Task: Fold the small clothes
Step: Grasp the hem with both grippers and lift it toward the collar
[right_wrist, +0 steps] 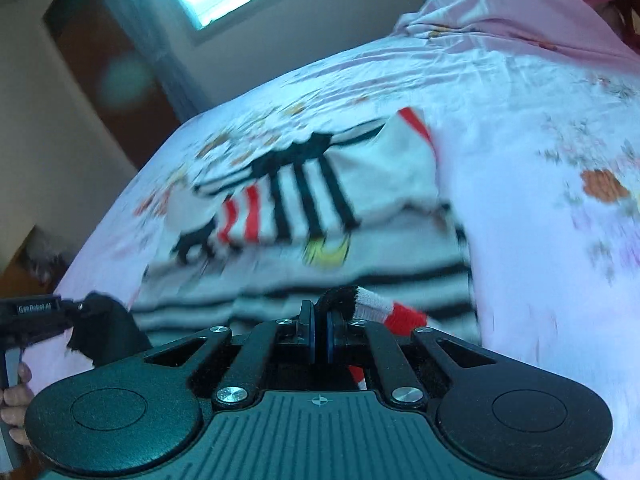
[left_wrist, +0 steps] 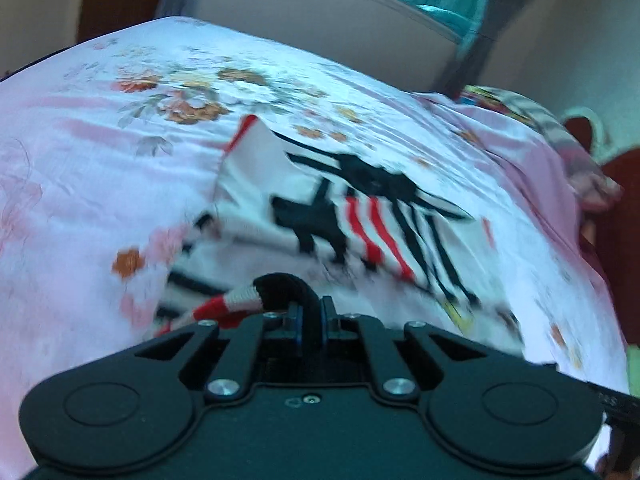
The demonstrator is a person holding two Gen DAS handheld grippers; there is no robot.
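- Gripping the garment (left_wrist: 320, 216) at its near hem with both grippers; you have it pinched at two points.
- Left gripper (left_wrist: 311, 312): jaws closed down on the black edge and red-white trim (left_wrist: 224, 304), which sticks out to the left of the jaws.
- Right gripper (right_wrist: 320, 320): jaws clamped tight on the same kind of trim (right_wrist: 384, 308), poking out right of the jaws.
- Rest of the garment lies ahead of both jaws on the floral bed sheet (left_wrist: 100, 160), striped dog print facing up.
- Frames are motion-blurred.
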